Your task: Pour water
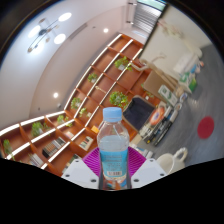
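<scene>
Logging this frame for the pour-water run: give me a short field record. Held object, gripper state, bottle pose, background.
held object: clear water bottle with white cap and blue label
gripper: gripper shut on the bottle, pink pads pressed to its lower body
bottle pose: aligned with the fingers, cap on; the whole view is tilted
water level: cannot tell
background: wooden shelves with green plants, beyond the bottle
pour target: none identifiable
</scene>
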### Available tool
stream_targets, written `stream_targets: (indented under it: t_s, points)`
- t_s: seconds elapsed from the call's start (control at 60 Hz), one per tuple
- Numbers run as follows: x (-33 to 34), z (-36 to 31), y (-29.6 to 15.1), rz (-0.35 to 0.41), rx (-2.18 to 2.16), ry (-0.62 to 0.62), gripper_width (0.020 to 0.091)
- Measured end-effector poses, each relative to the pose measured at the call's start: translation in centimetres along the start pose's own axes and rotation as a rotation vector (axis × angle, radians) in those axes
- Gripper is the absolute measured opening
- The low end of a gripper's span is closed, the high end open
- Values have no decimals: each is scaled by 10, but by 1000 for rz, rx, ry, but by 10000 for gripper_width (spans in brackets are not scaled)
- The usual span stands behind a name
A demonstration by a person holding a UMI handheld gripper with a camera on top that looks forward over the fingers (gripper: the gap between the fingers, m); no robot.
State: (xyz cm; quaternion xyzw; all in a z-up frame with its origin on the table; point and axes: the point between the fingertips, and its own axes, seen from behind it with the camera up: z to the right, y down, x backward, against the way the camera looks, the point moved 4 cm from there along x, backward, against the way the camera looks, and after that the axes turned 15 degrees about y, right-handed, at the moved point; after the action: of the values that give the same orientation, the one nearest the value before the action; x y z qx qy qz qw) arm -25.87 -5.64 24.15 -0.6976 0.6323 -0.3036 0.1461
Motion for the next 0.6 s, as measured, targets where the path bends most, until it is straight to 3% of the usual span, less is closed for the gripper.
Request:
stream_targets:
  t_s: [0.183,0.333,0.483,0.6]
  points:
    - [-10,52,-55,207,521,221,333]
    - [-15,116,-96,294,700,413,333]
    - [-18,176,-109,287,787,561,334]
    - [-30,214,-105,258,791,592,334]
